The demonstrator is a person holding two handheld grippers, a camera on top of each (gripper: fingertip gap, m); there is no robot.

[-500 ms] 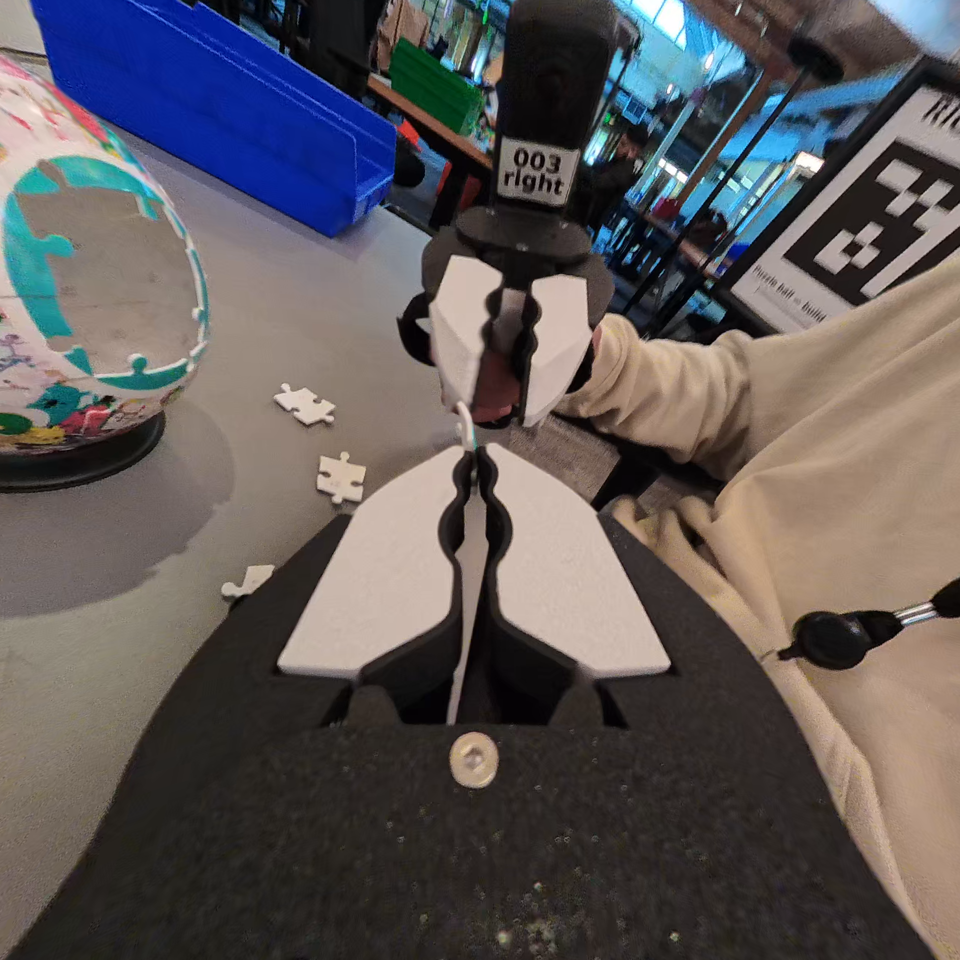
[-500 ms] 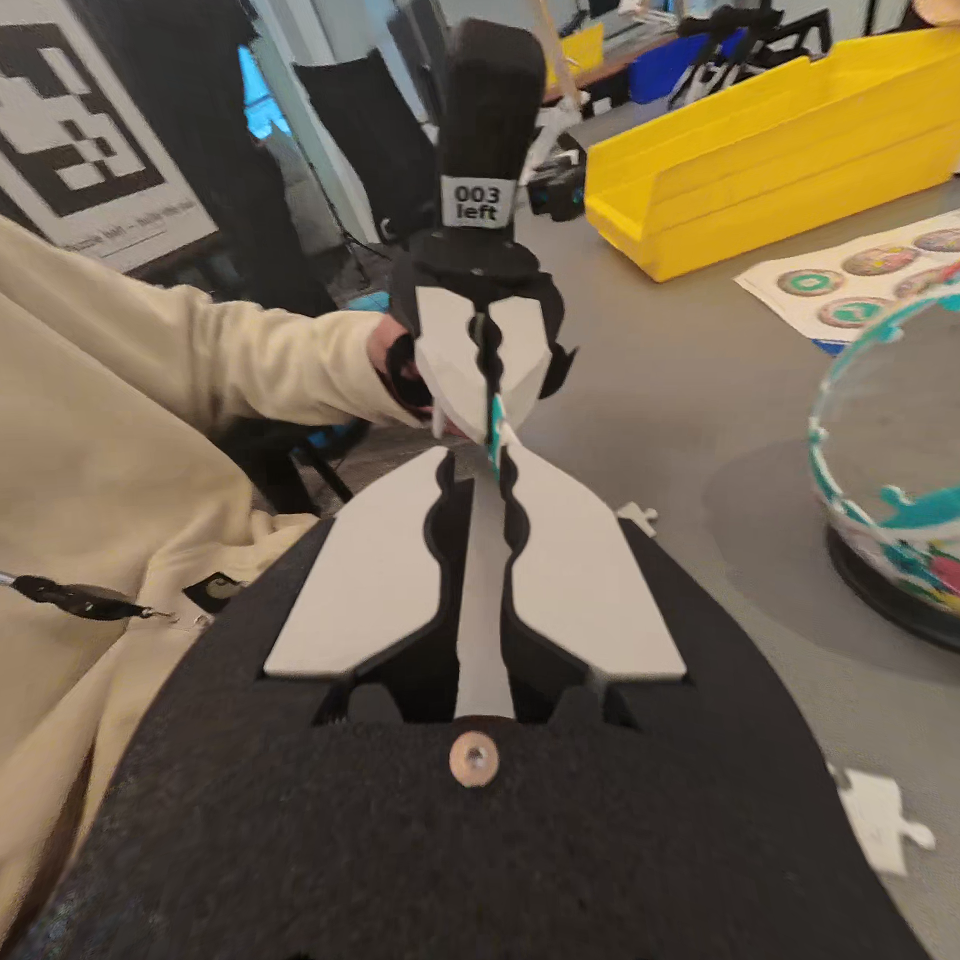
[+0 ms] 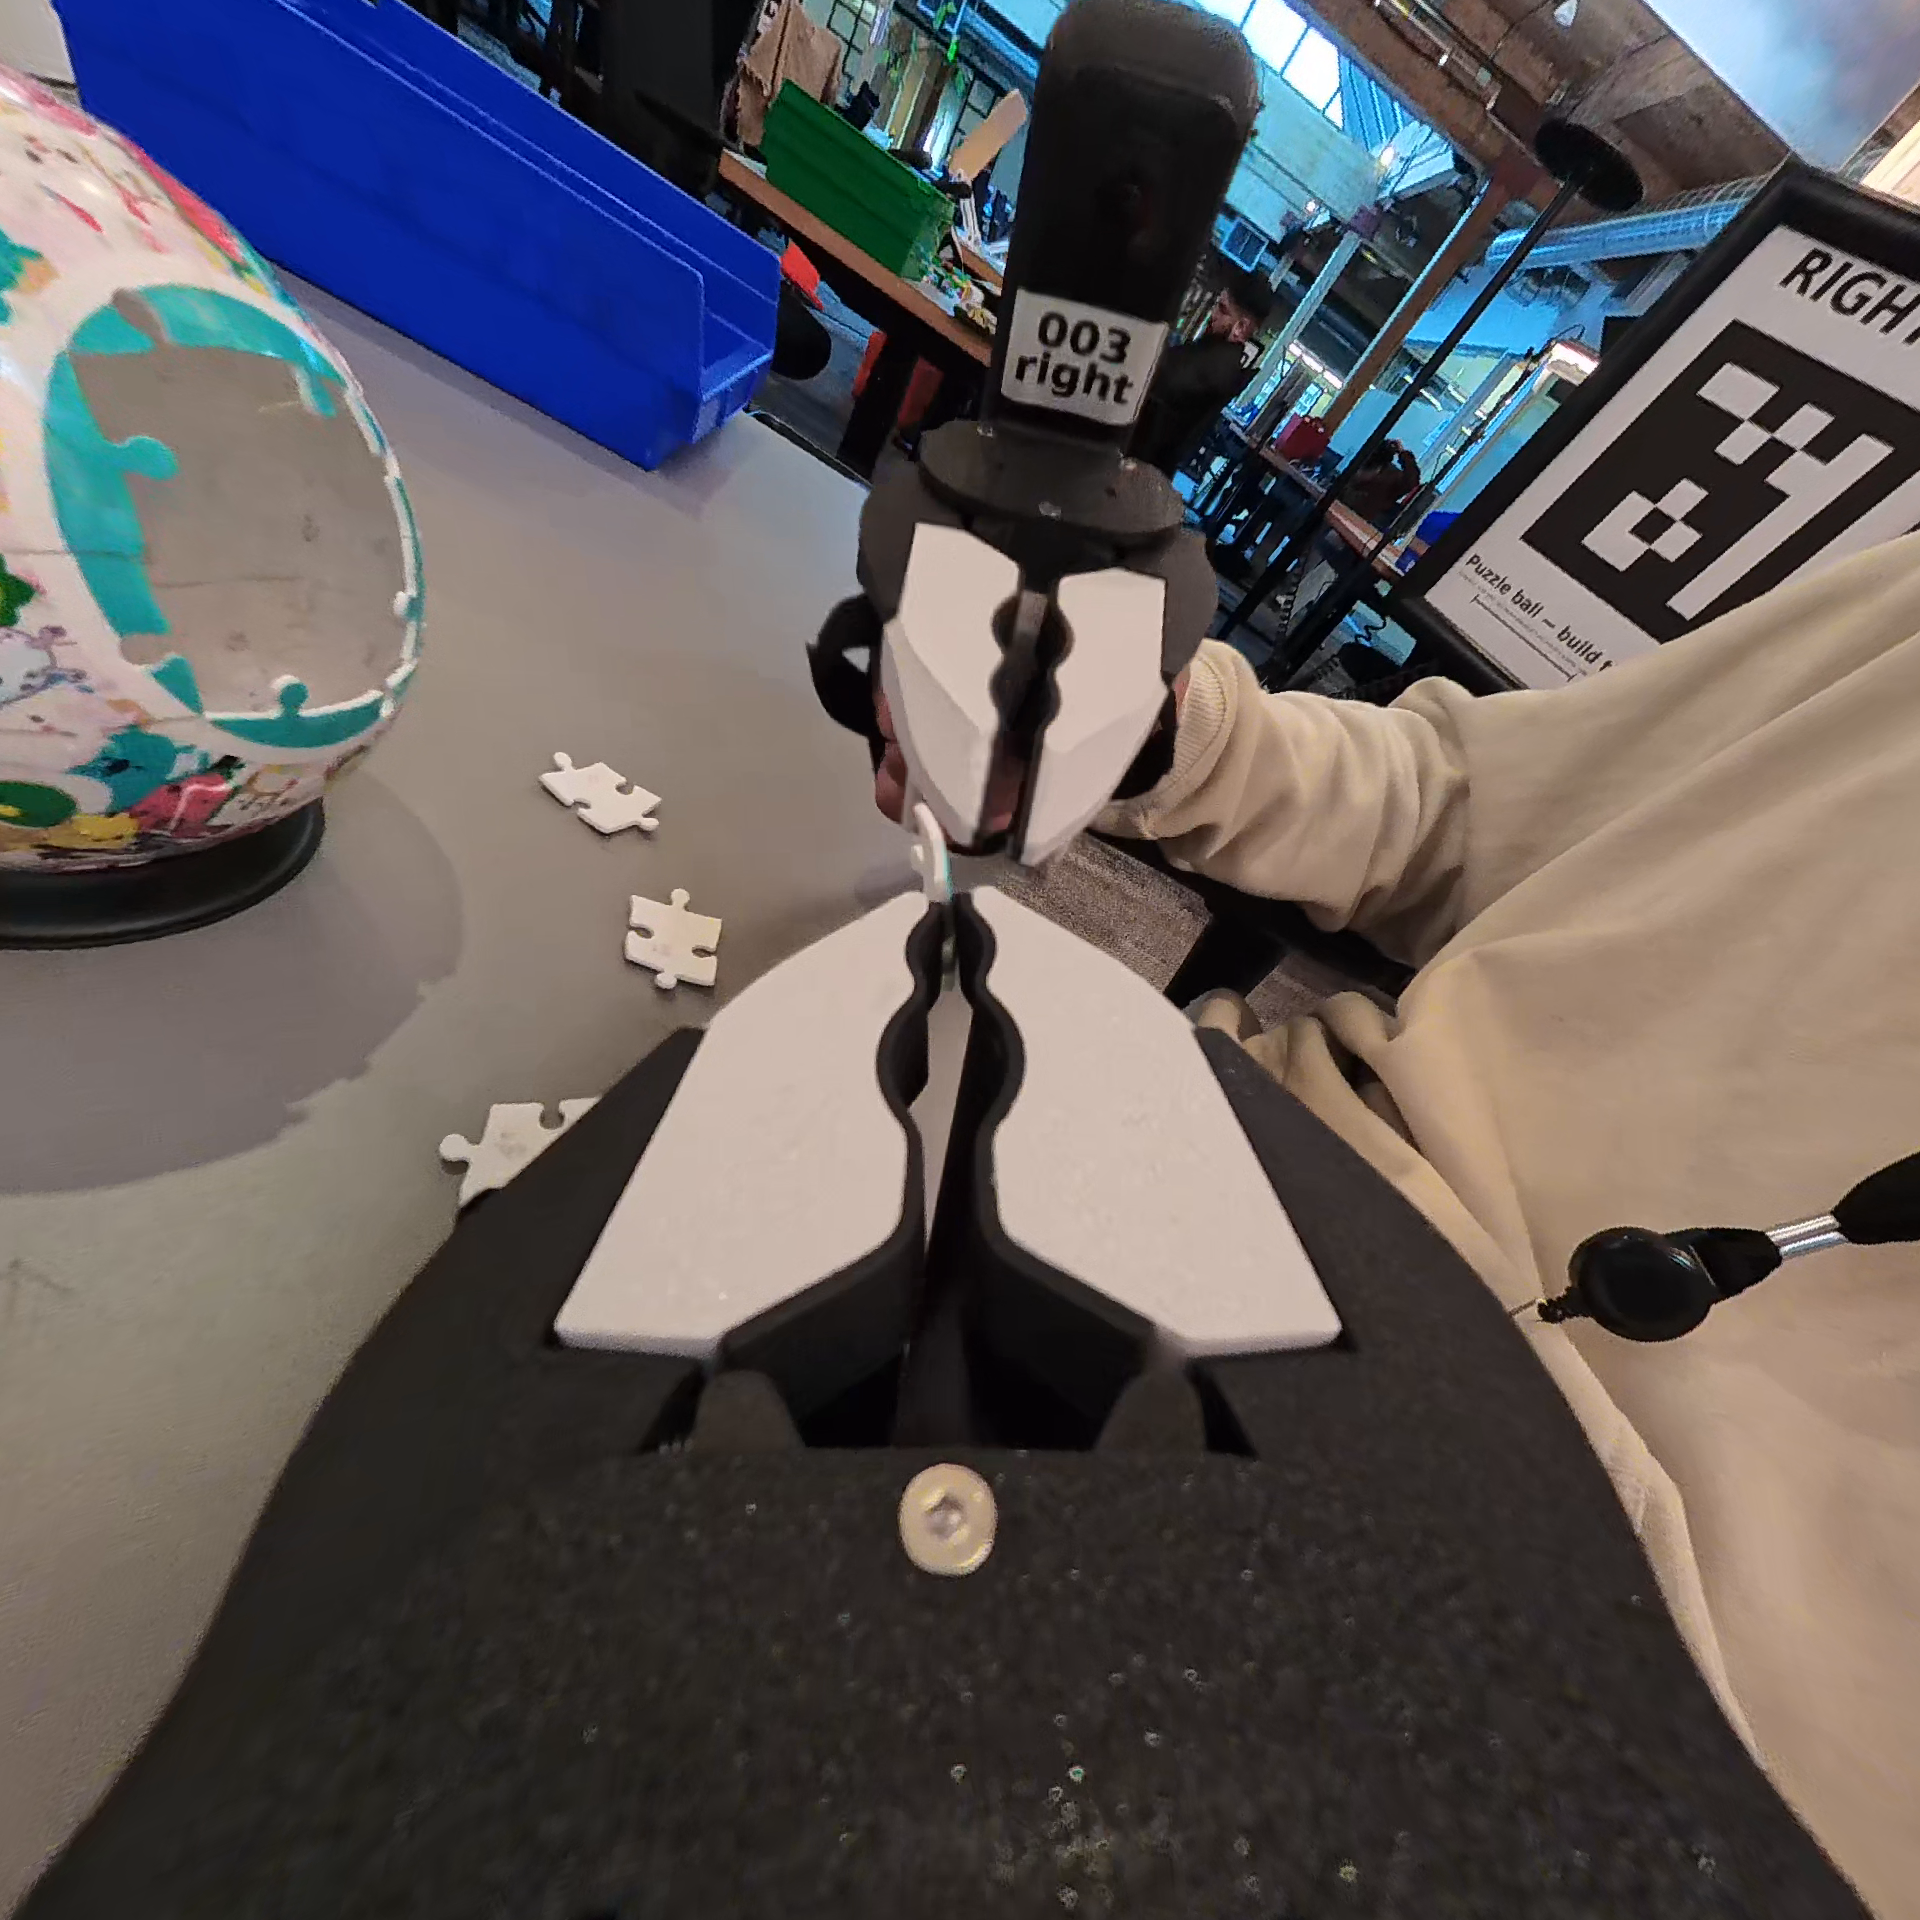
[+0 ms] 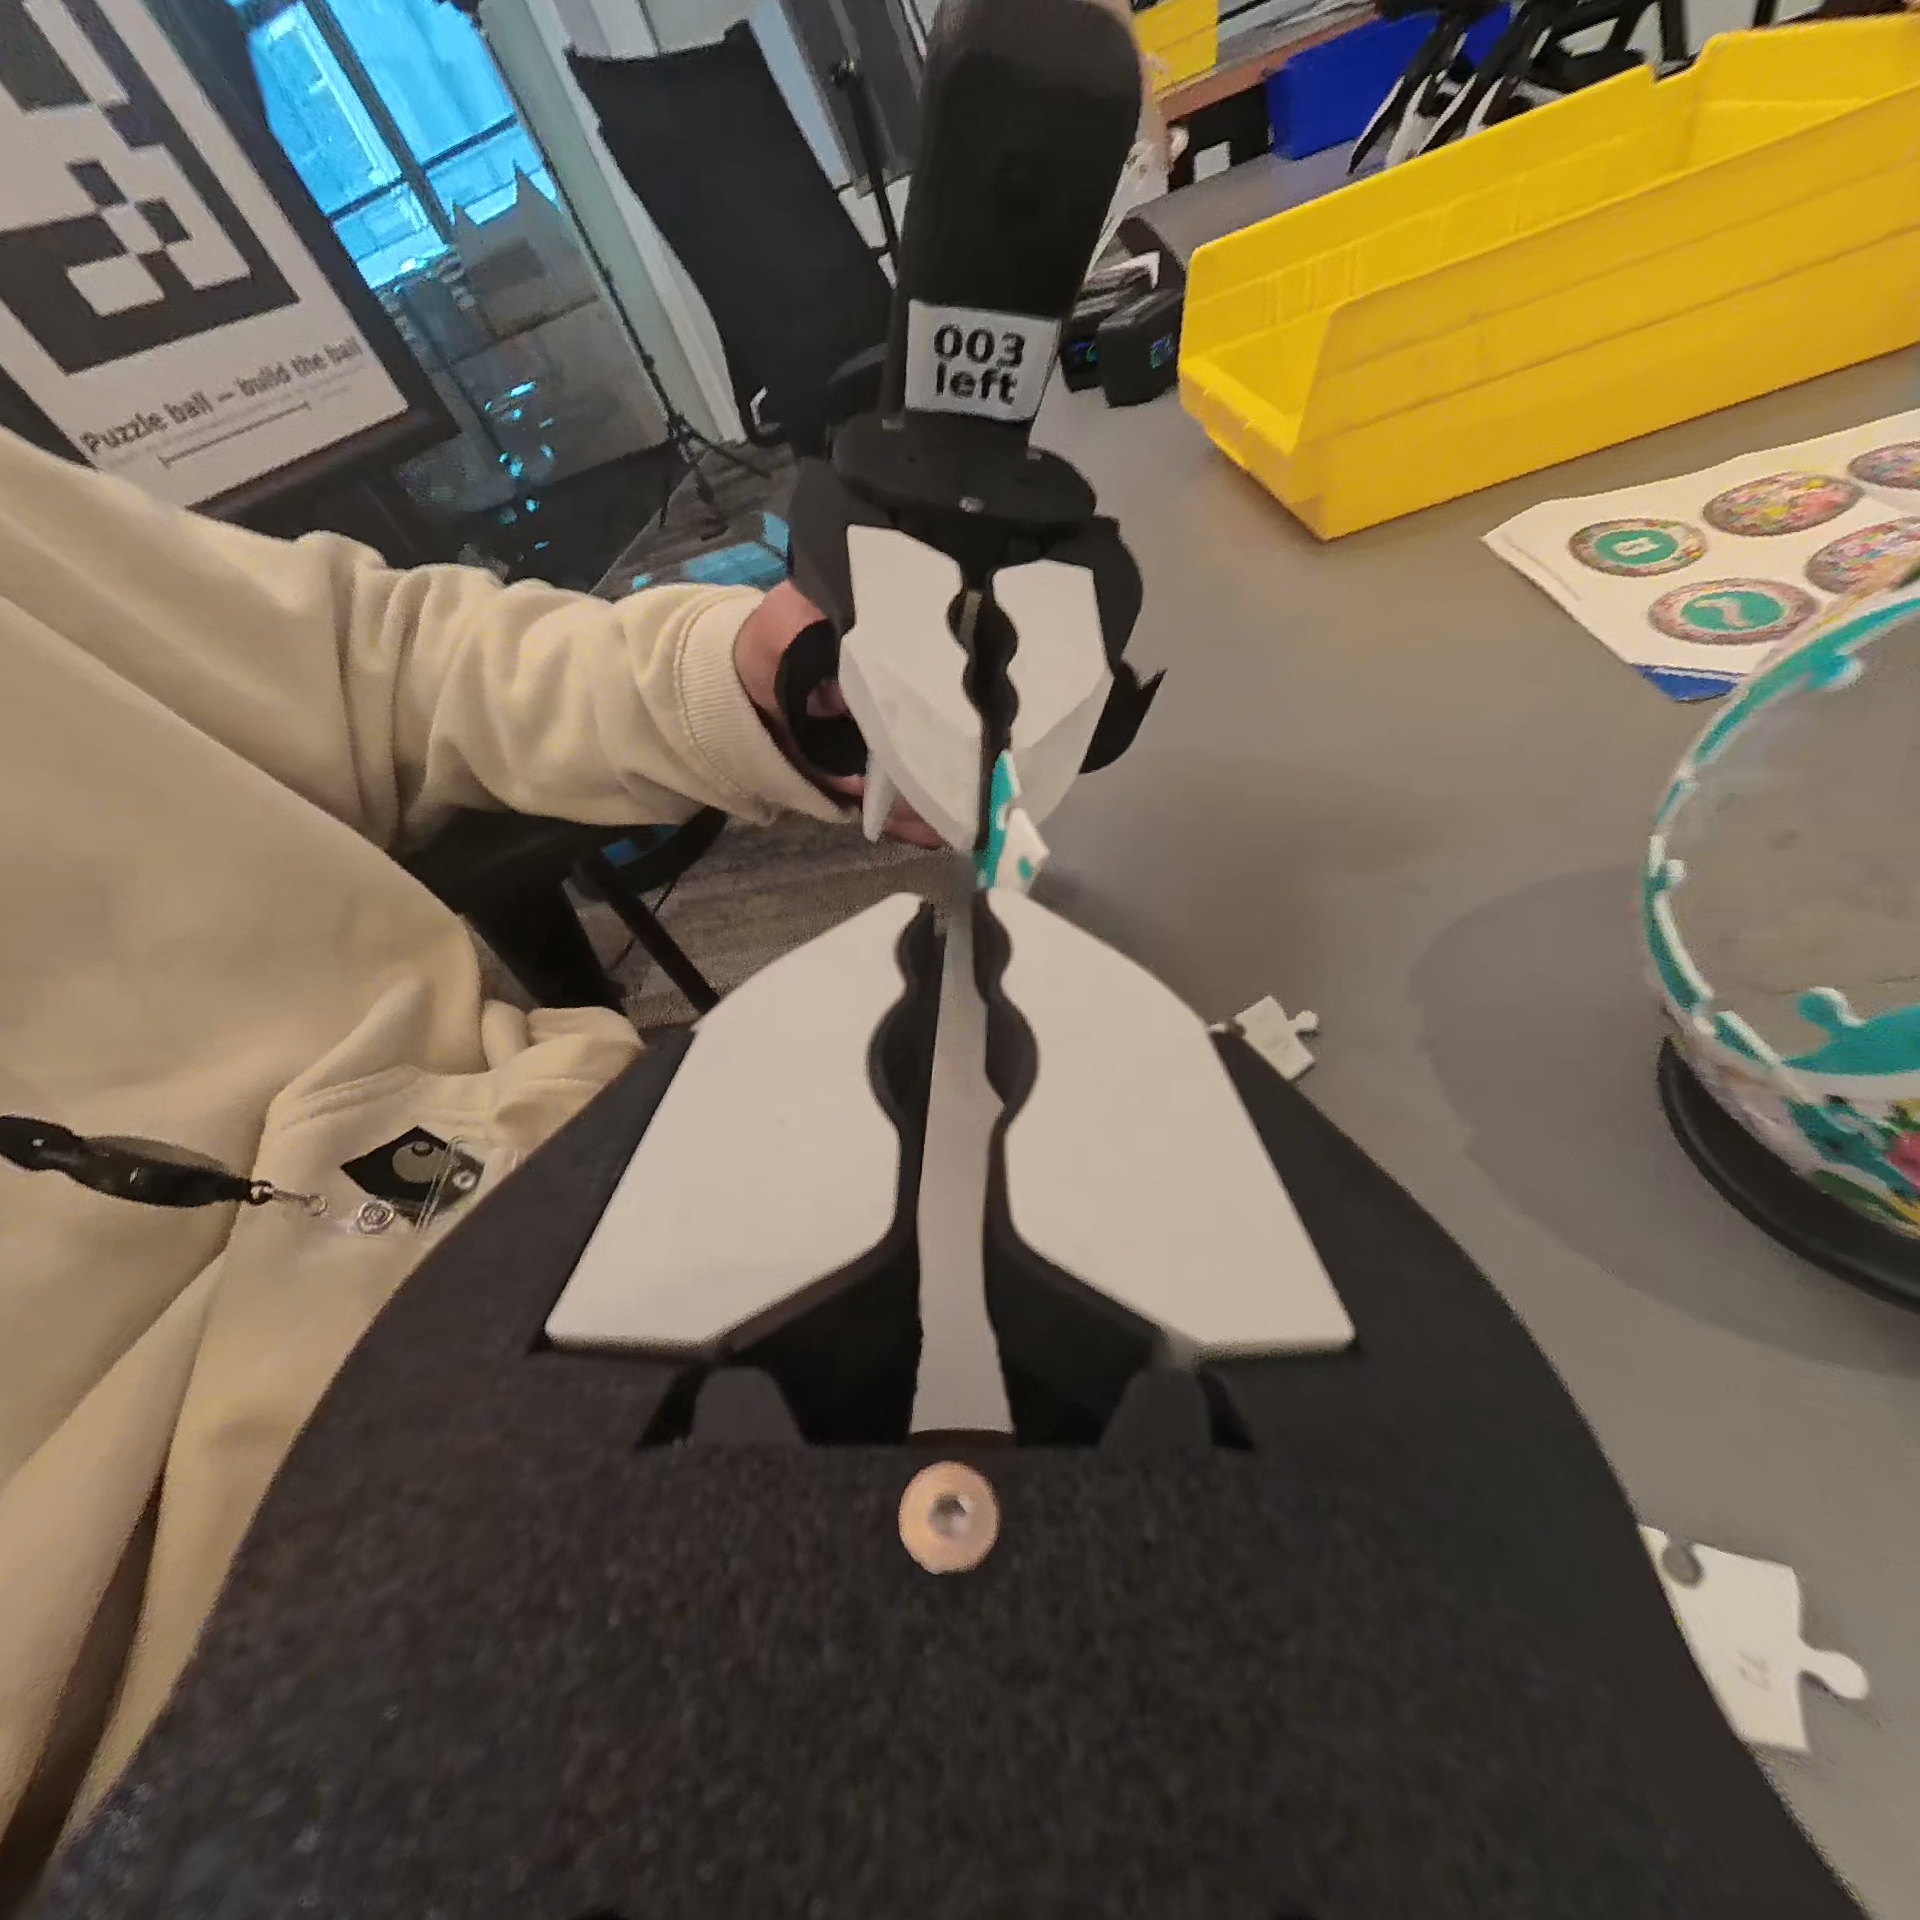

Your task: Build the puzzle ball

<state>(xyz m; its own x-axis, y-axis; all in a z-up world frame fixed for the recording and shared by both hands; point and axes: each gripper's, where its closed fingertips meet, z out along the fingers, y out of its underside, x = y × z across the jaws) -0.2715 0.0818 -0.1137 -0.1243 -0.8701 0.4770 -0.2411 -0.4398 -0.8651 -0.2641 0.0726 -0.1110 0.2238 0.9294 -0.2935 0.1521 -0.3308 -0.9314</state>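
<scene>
The two claws meet tip to tip above the near edge of the grey table (image 3: 540, 582). The left claw (image 3: 951, 914) is closed on a small puzzle piece (image 4: 1006, 826), teal on one face and white on the other. The right claw (image 4: 961, 914) is nearly closed; the piece seems to reach into its tips, though the narrow gap makes that hard to judge. The half-built puzzle ball (image 3: 156, 540) sits on a black stand (image 3: 156, 883) well off to the side, with a large hole in its shell. Loose white pieces (image 3: 601, 795) lie face down on the table between ball and claws. A blue bin (image 3: 436, 208) and a yellow bin (image 4: 1538, 281) stand farther back.
</scene>
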